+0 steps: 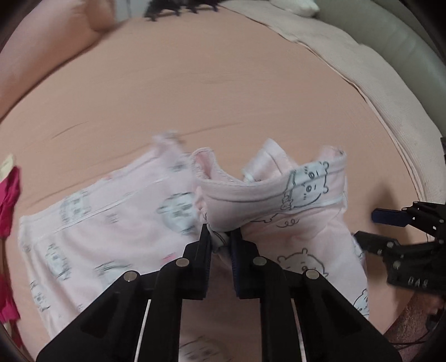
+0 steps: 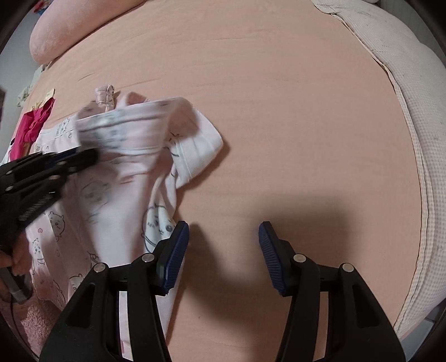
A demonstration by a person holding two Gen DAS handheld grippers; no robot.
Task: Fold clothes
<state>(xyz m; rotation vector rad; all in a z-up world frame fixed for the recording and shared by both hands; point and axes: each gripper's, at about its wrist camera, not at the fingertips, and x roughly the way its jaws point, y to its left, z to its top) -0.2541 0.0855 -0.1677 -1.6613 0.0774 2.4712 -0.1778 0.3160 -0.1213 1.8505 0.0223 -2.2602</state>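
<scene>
A pale pink garment (image 1: 125, 217) printed with cartoon bears lies partly spread on the peach bed sheet (image 1: 209, 83). My left gripper (image 1: 220, 236) is shut on a bunched fold of it, and the fabric rises into a raised, curled flap just beyond the fingers. In the right wrist view the same garment (image 2: 125, 195) lies at the left, with the left gripper (image 2: 83, 158) reaching in from the left edge. My right gripper (image 2: 223, 227) stands open over bare sheet, its left pad beside the garment's right edge, with nothing between the fingers. It also shows at the right of the left wrist view (image 1: 366, 227).
A magenta garment (image 2: 33, 122) lies at the bed's left edge. A pink pillow (image 2: 69, 27) sits at the far left. A white quilted blanket (image 2: 404, 111) runs along the right side. Something dark (image 1: 178, 8) lies at the far edge. A hand (image 2: 16, 256) holds the left gripper.
</scene>
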